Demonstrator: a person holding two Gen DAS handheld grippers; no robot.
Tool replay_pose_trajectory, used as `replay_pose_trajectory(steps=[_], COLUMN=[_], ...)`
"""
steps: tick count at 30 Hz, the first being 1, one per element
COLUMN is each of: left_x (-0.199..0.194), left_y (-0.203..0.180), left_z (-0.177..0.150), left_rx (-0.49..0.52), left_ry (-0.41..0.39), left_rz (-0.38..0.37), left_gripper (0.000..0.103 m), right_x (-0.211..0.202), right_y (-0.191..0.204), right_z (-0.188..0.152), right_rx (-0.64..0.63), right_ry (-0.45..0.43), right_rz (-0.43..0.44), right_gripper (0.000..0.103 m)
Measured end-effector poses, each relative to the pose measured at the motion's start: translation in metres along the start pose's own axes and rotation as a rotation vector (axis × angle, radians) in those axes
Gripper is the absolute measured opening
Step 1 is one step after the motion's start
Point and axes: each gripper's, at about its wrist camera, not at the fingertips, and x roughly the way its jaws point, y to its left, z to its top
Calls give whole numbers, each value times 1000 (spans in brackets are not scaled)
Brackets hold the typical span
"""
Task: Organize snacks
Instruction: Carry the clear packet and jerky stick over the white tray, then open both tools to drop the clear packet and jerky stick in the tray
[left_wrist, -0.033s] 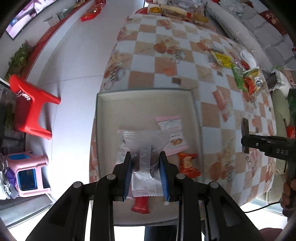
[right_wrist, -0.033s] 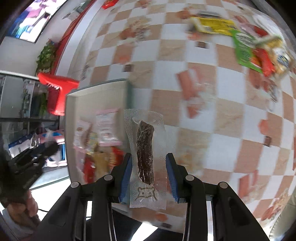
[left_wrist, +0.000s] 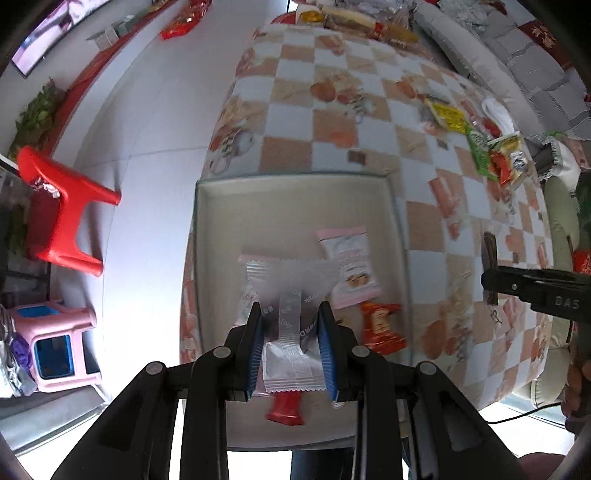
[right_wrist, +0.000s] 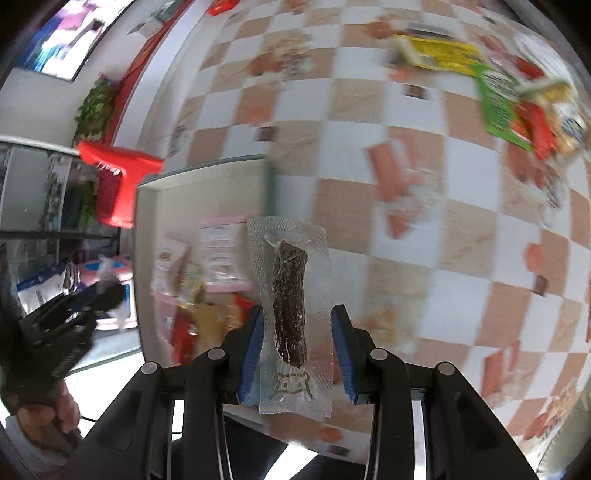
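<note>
Both loaded: left tongs (left_wrist: 291, 343) clamp silver packet (left_wrist: 291, 332) over tray (left_wrist: 295, 181); right tongs (right_wrist: 297, 347) loosely bracket jerky pack (right_wrist: 290, 306). No change since.

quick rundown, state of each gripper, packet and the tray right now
left gripper: shut on silver packet
silver packet: held above the tray
right gripper: holding clear jerky packet
clear jerky packet: sealed, held upright between the pads
tray: on the table, holds several snacks
pink packet: lying flat in the tray
snack pile: on the table, outside the tray
</note>
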Motion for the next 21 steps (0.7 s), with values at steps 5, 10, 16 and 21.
replay_pose_trajectory(steps=[5, 10, 16, 21], left_x=[19, 38, 42, 40], left_y=[14, 19, 18, 30], left_z=[0, 2, -3, -2], left_rx=[-1, 13, 33, -12], left_ry=[28, 66, 40, 27], left_rz=[-21, -24, -11, -22], left_gripper=[30, 30, 77, 83], right_x=[27, 46, 56, 52], right_y=[49, 75, 82, 73], right_z=[11, 13, 10, 9], right_rx=[-78, -120, -132, -86], right_ry=[55, 104, 152, 145], right_rz=[-4, -32, -82, -118], right_gripper=[39, 39, 50, 74])
